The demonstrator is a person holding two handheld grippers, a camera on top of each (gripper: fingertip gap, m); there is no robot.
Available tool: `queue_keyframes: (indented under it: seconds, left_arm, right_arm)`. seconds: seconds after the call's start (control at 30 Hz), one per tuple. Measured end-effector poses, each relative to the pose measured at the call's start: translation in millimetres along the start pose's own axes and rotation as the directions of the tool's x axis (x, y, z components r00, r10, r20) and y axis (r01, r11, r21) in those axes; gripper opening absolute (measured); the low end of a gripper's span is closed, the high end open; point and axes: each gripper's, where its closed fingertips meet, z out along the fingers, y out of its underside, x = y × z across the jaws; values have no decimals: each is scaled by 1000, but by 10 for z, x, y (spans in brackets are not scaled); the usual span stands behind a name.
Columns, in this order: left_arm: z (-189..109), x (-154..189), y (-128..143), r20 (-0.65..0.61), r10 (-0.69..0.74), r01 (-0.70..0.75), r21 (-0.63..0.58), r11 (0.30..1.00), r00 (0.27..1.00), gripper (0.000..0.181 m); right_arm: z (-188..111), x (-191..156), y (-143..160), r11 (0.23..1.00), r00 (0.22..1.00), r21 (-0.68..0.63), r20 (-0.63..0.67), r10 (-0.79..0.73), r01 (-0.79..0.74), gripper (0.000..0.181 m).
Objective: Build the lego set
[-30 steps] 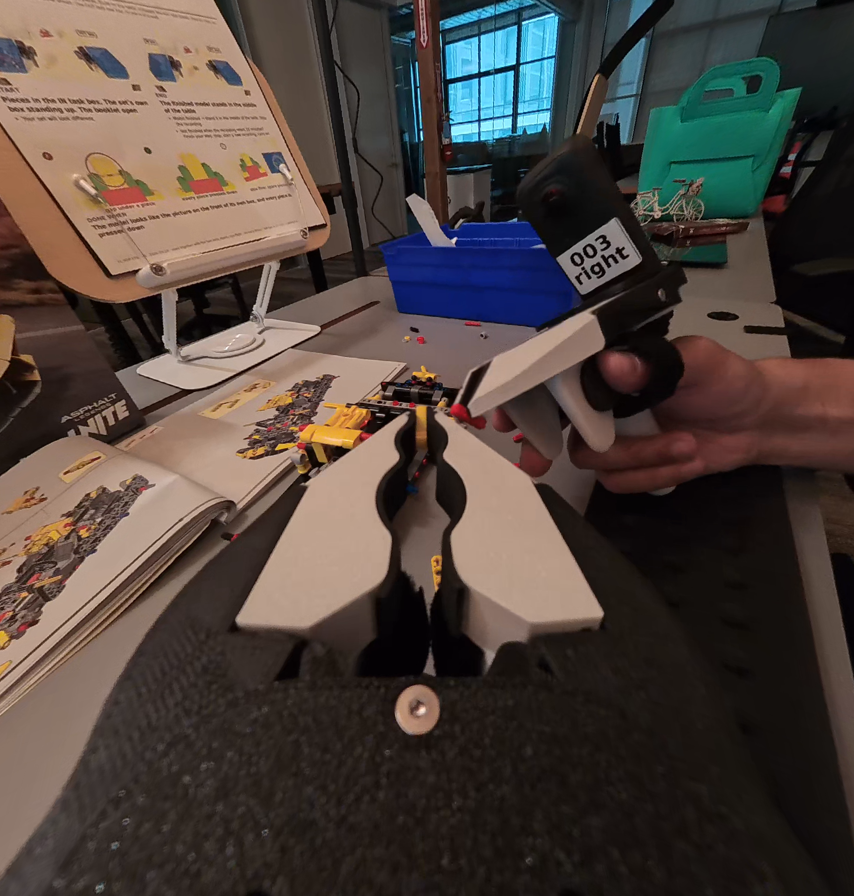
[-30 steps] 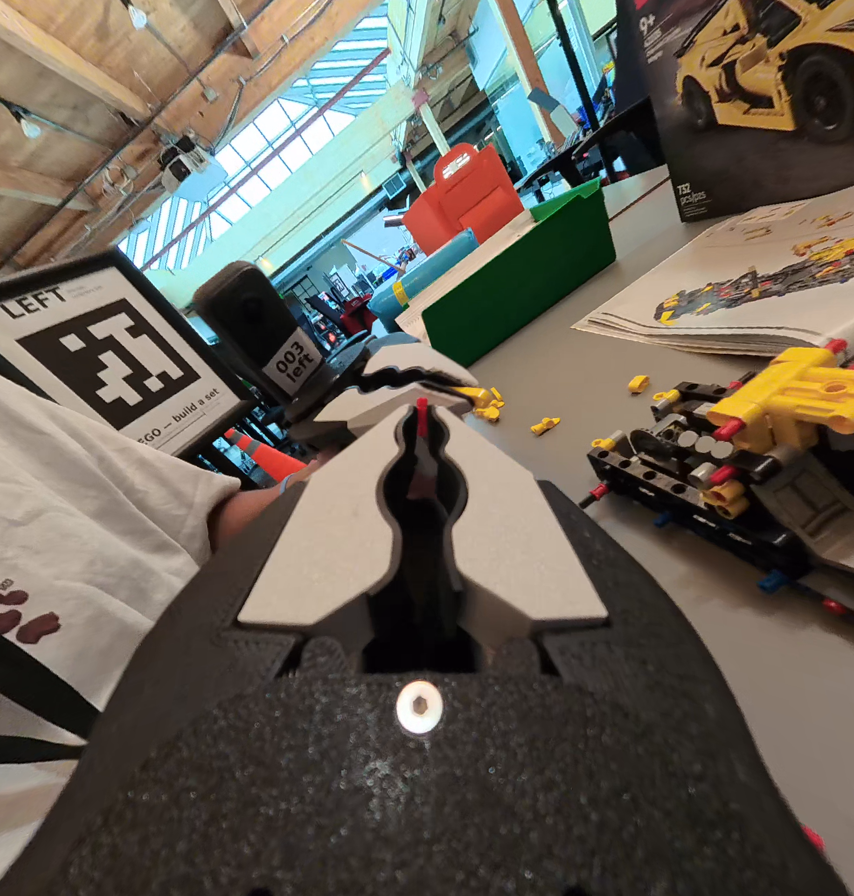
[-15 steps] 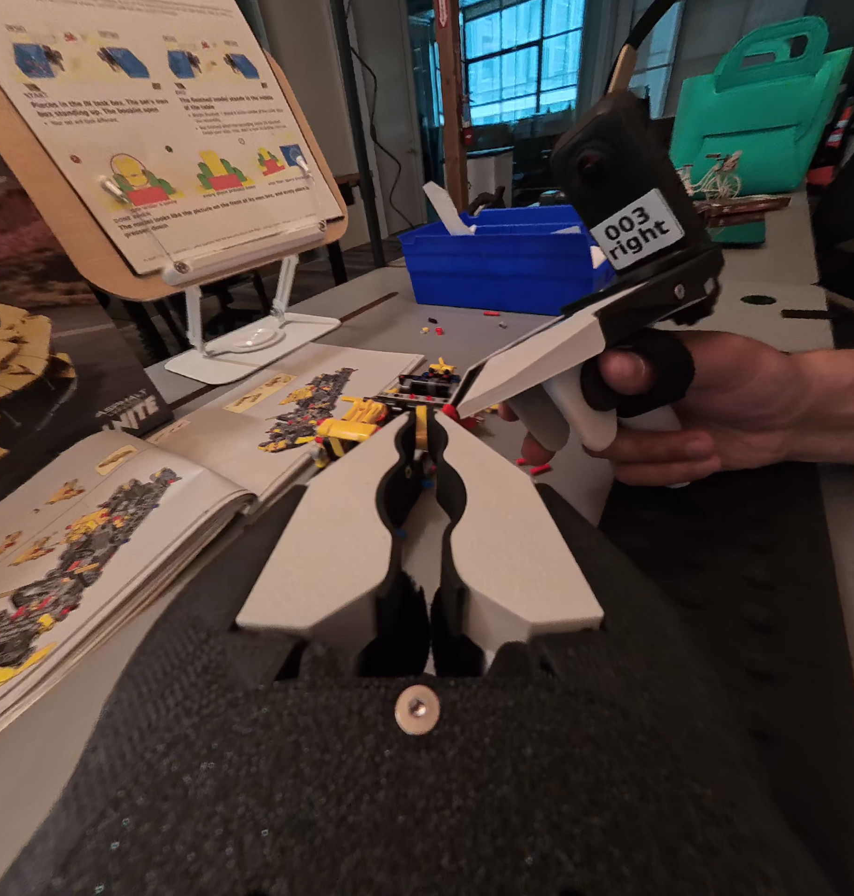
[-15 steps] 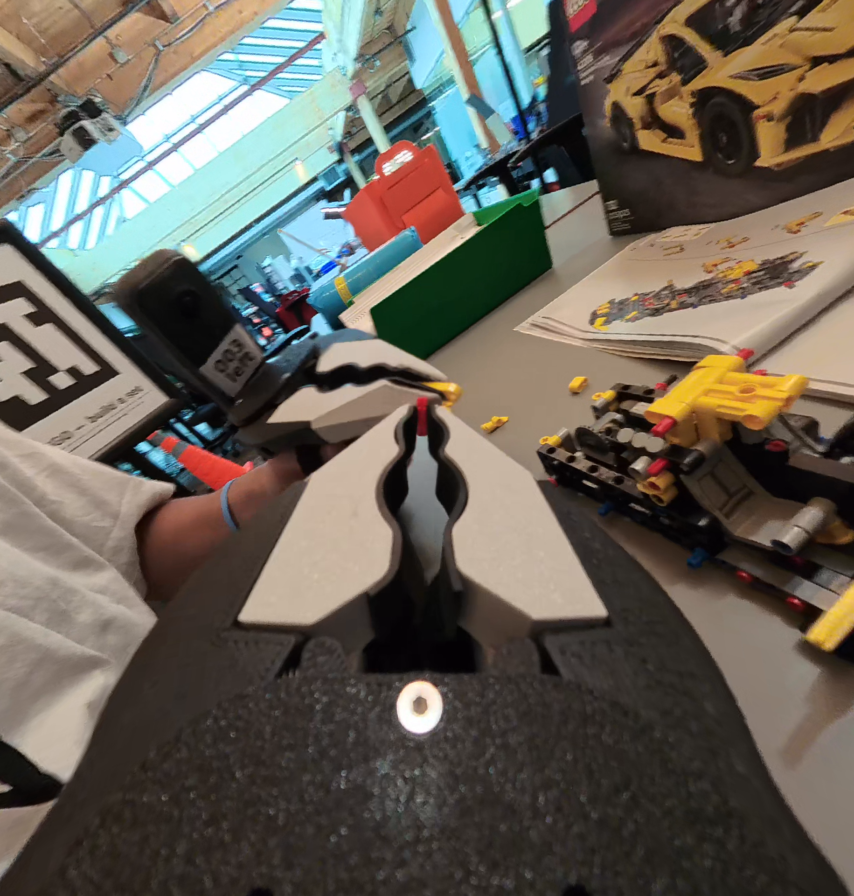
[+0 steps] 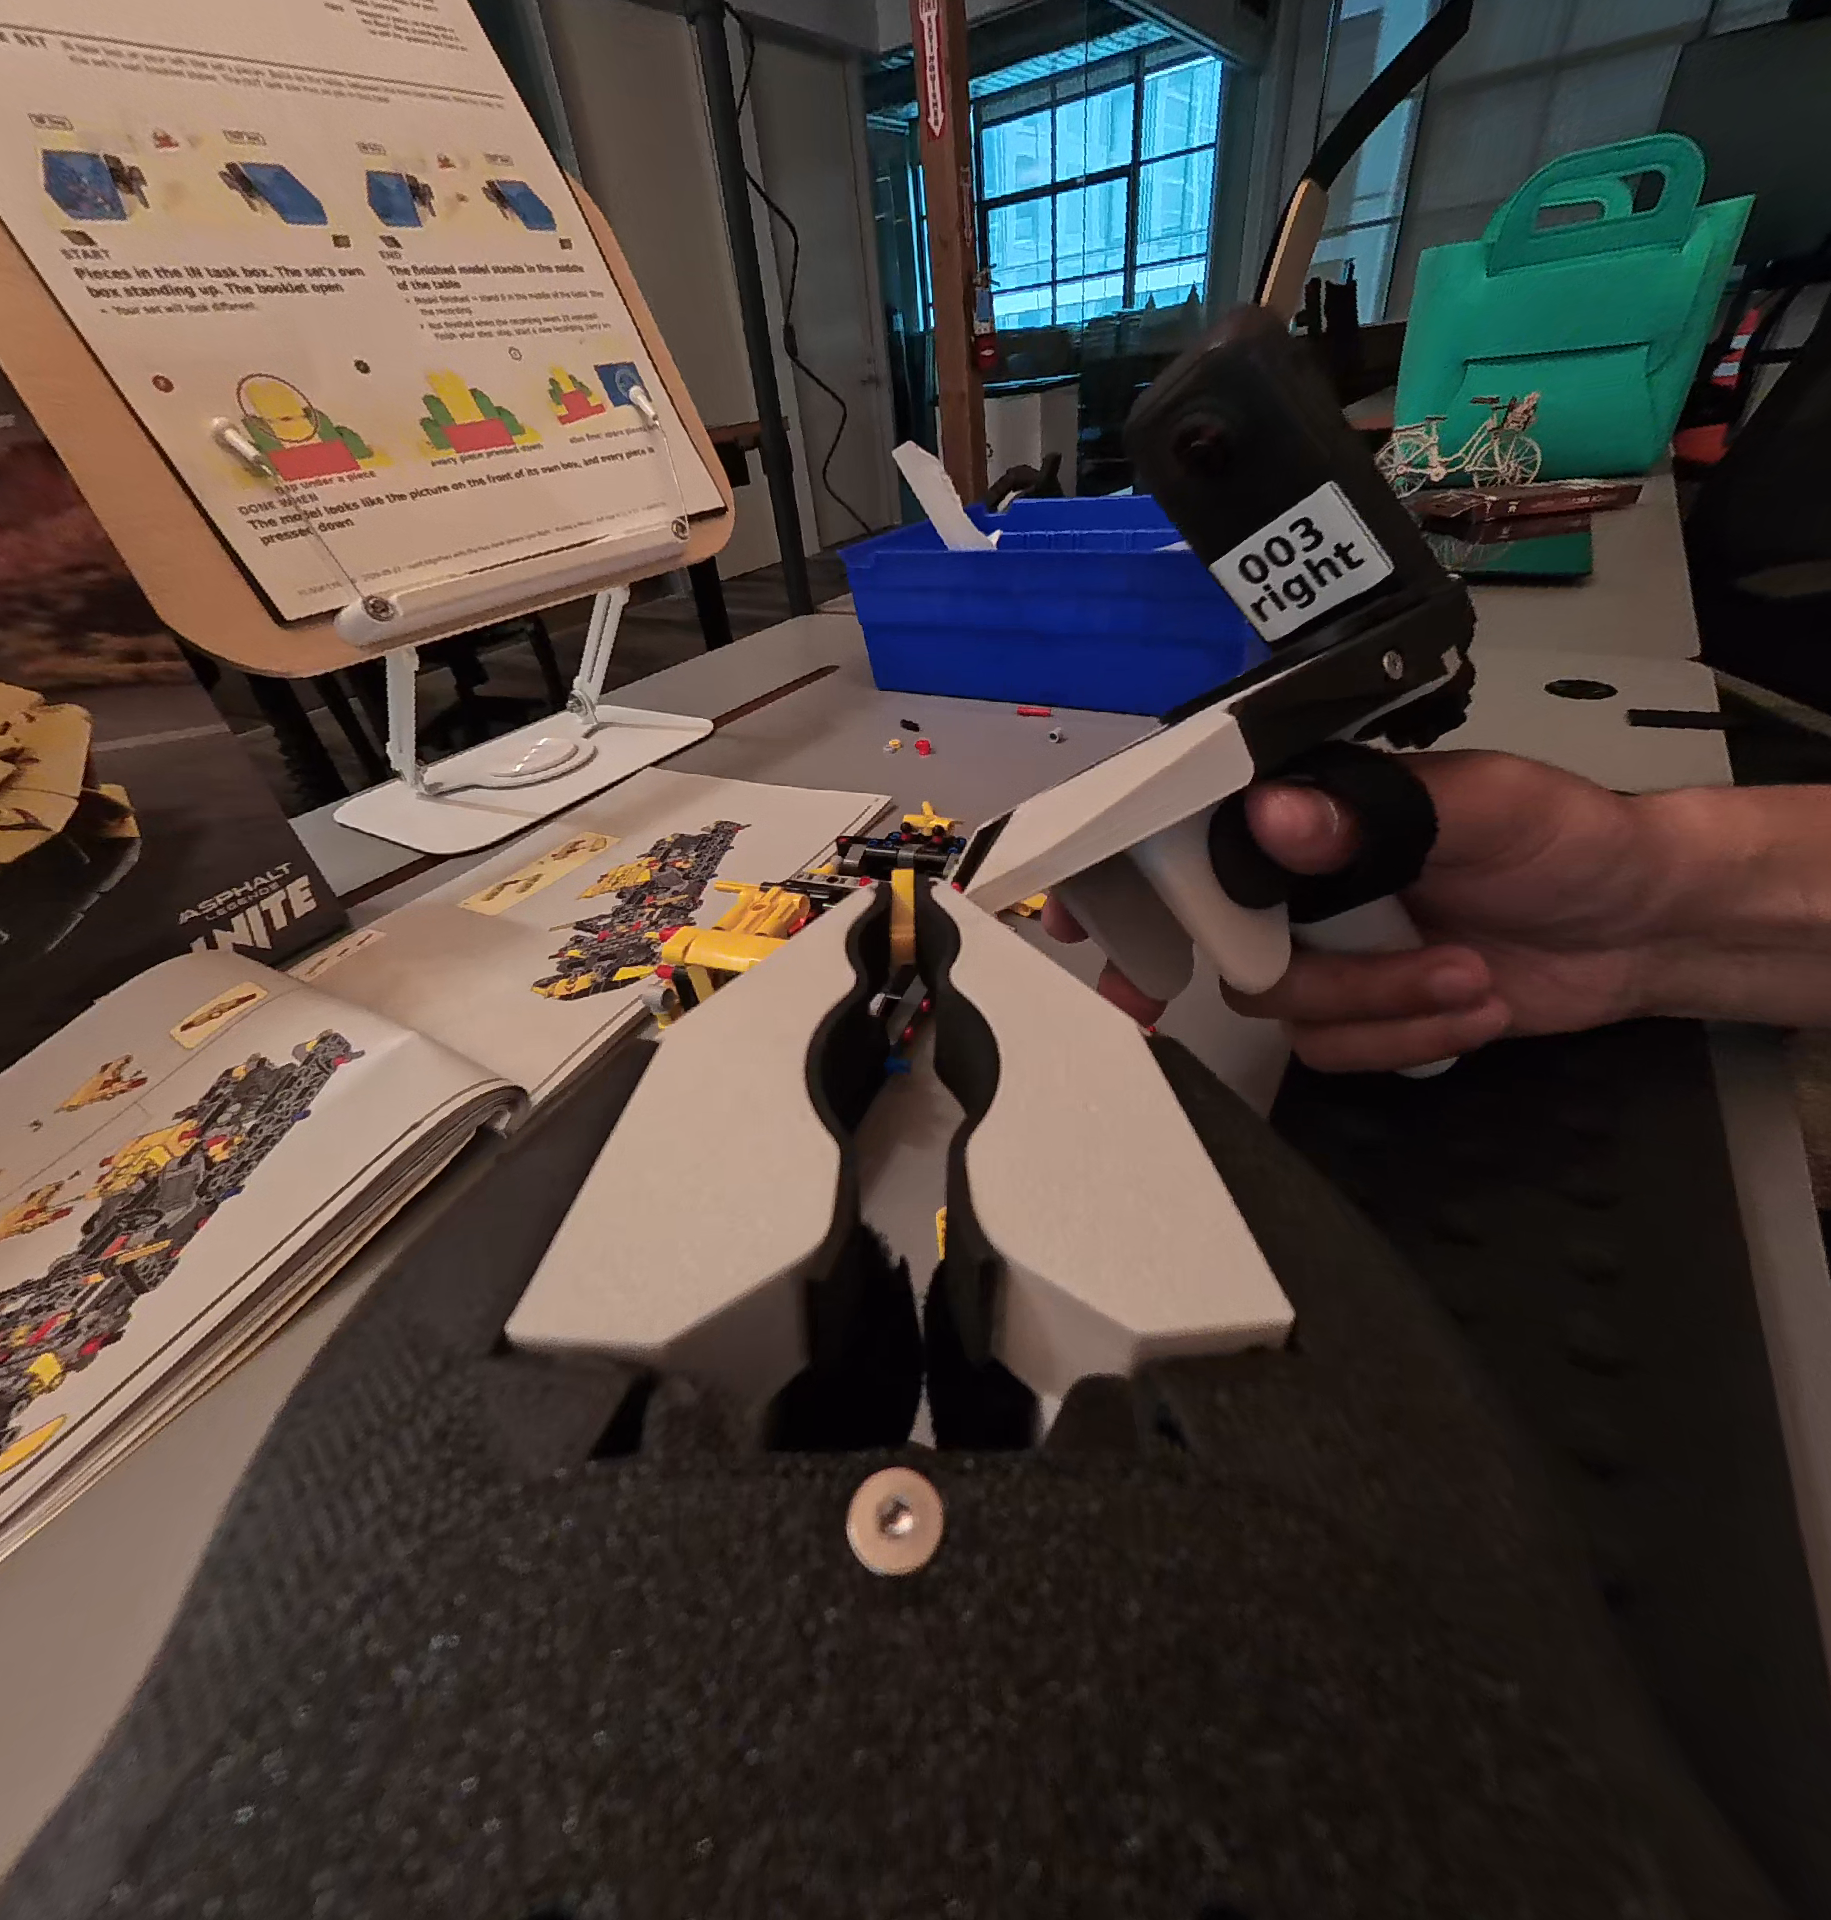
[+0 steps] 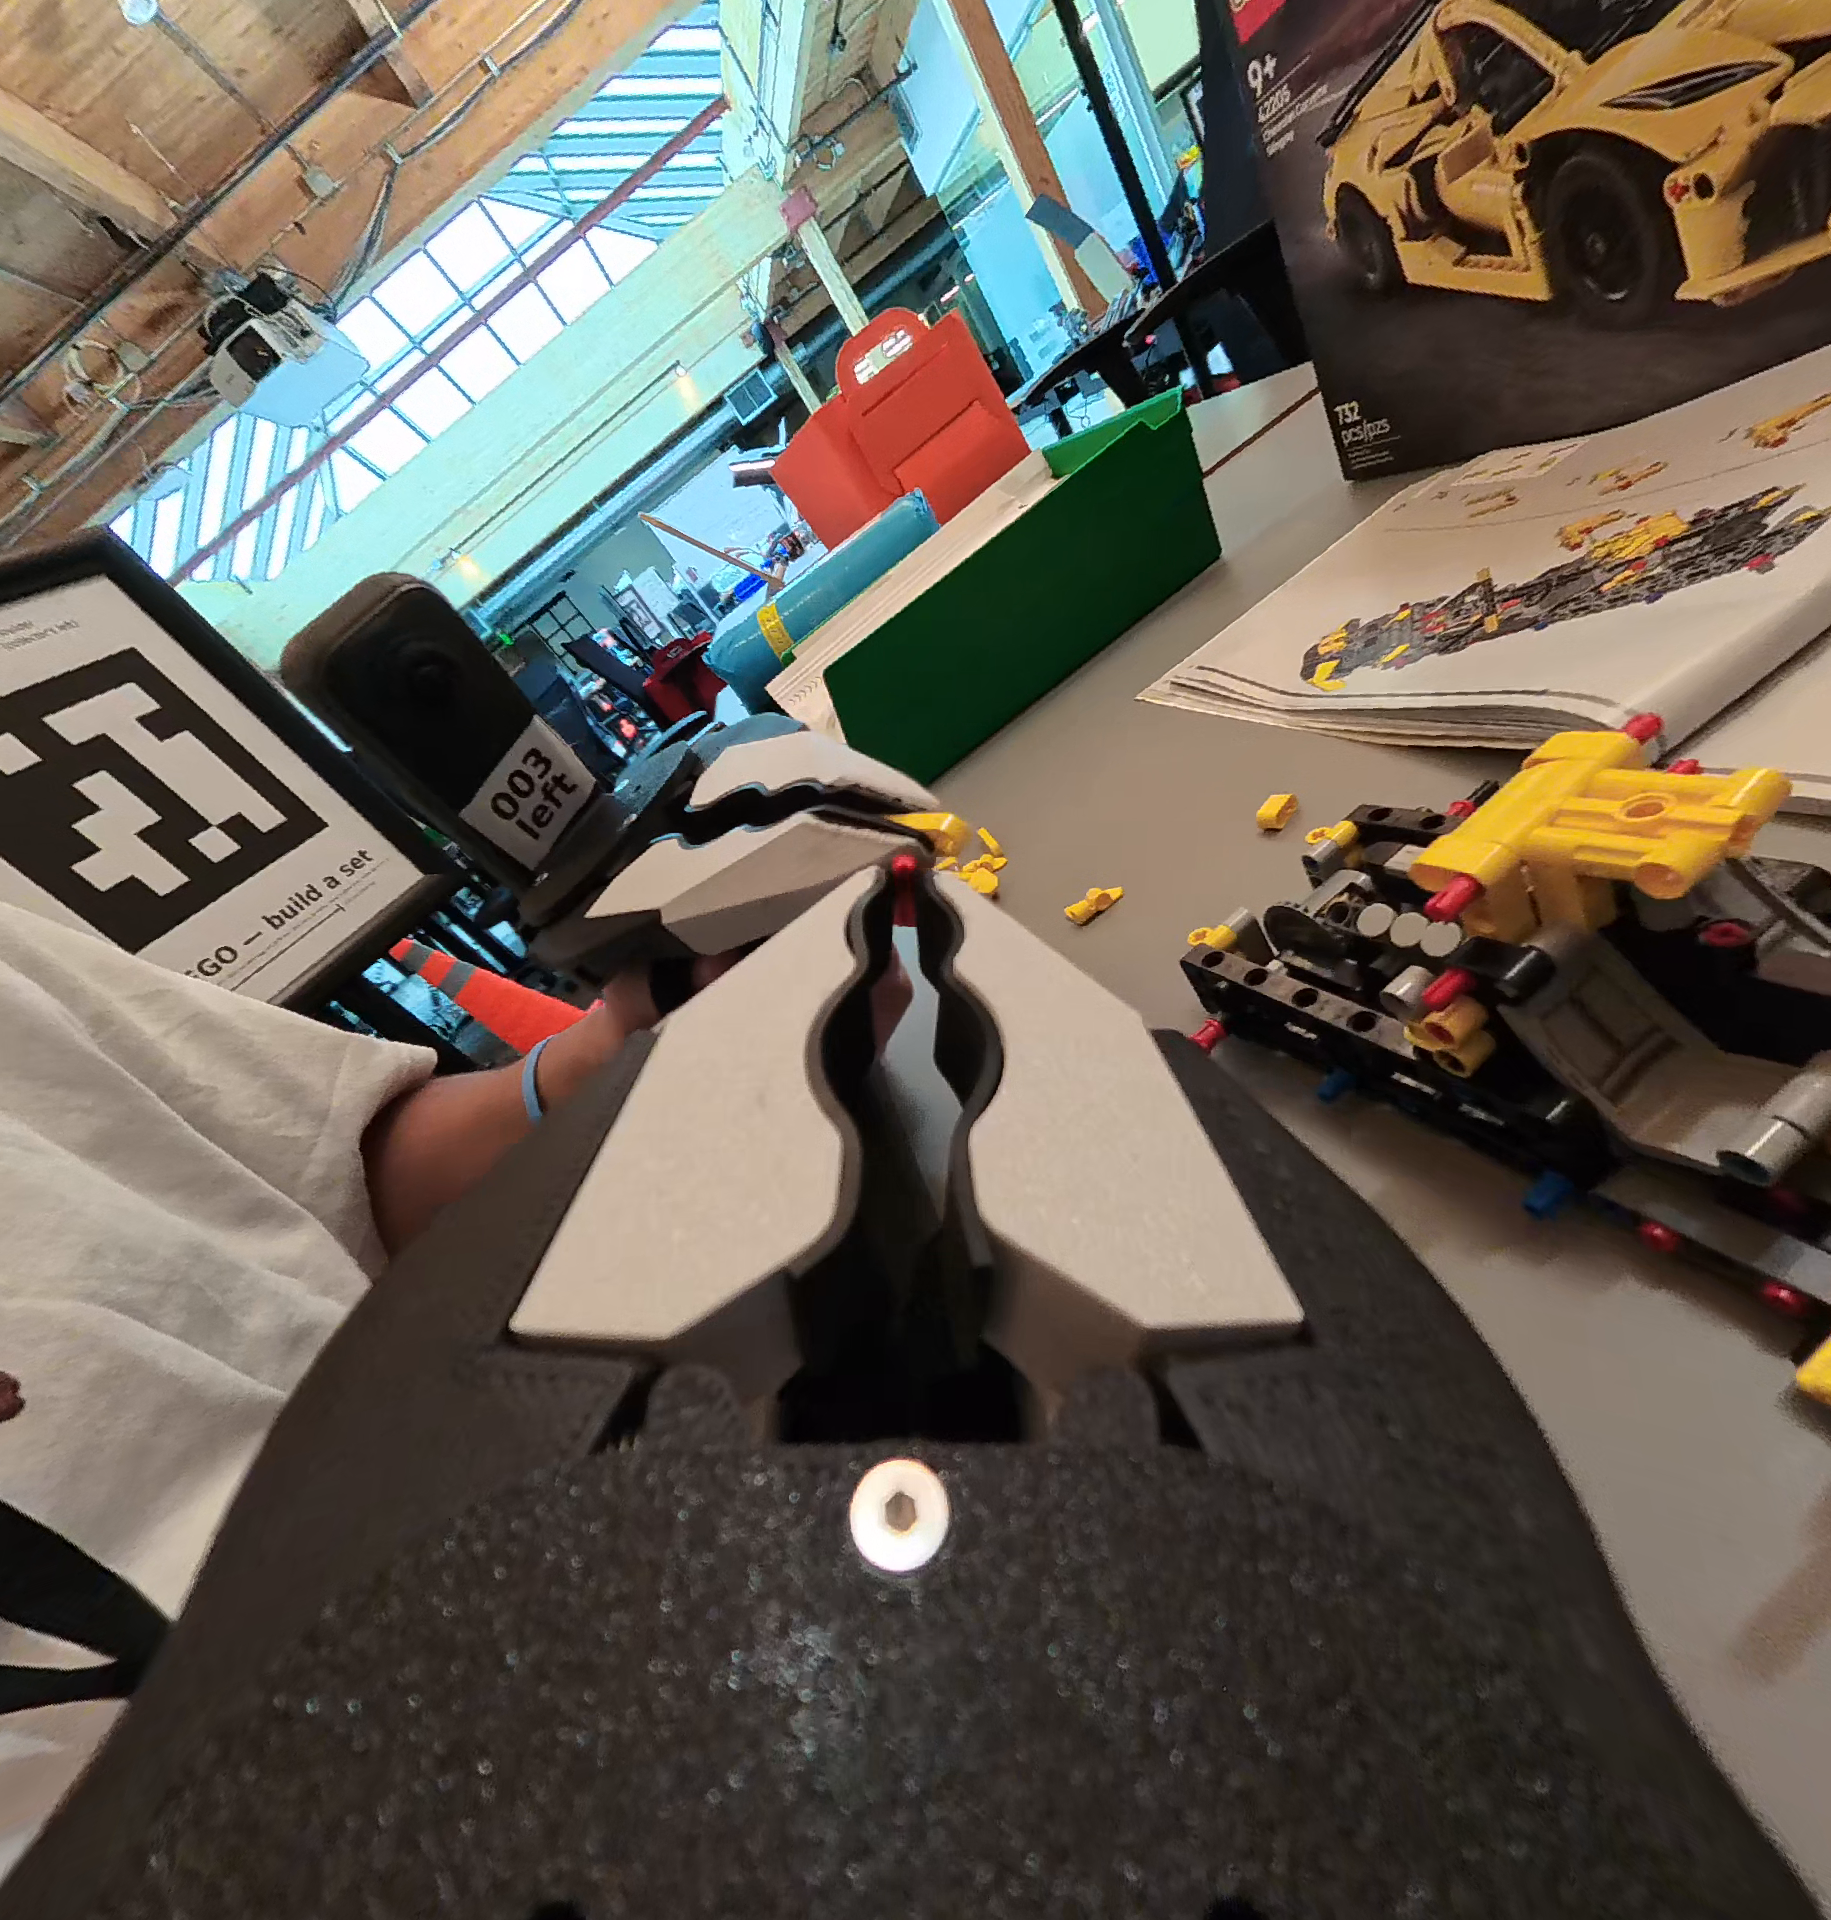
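My left gripper is shut on a small yellow piece, held above the table. My right gripper is shut on a small red pin. The two grippers meet tip to tip. In the right wrist view the left gripper holds the yellow piece just above the red pin. In the left wrist view the right gripper comes in from the right, and its pin is hidden there. The part-built black and yellow lego model lies on the table, and it also shows behind my left fingers.
An open instruction booklet lies at the left. A blue bin, a sheet on a stand and a green bag are behind. A green bin, the set's box and loose yellow pieces are beyond the grippers. Less than 4 cm separates the two grippers' tips.
The two grippers have closed in on each other. The red pin's tip now sits at the yellow piece, and it no longer shows in the left wrist view.
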Motion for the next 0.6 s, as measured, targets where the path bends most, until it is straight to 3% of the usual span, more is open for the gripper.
queue_keyframes:
  seconds: [0.33,0.6]
  left_arm:
    - [31,110,88,-39,84,-86,-52,995,996,4]
    - [10,164,37,-33,193,-194,-26,981,981,3]
  right_arm:
    - [-141,71,-189,990,997,116,21,77,-78,3]
    - [-89,48,-97,994,995,56,41,96,-98,3]
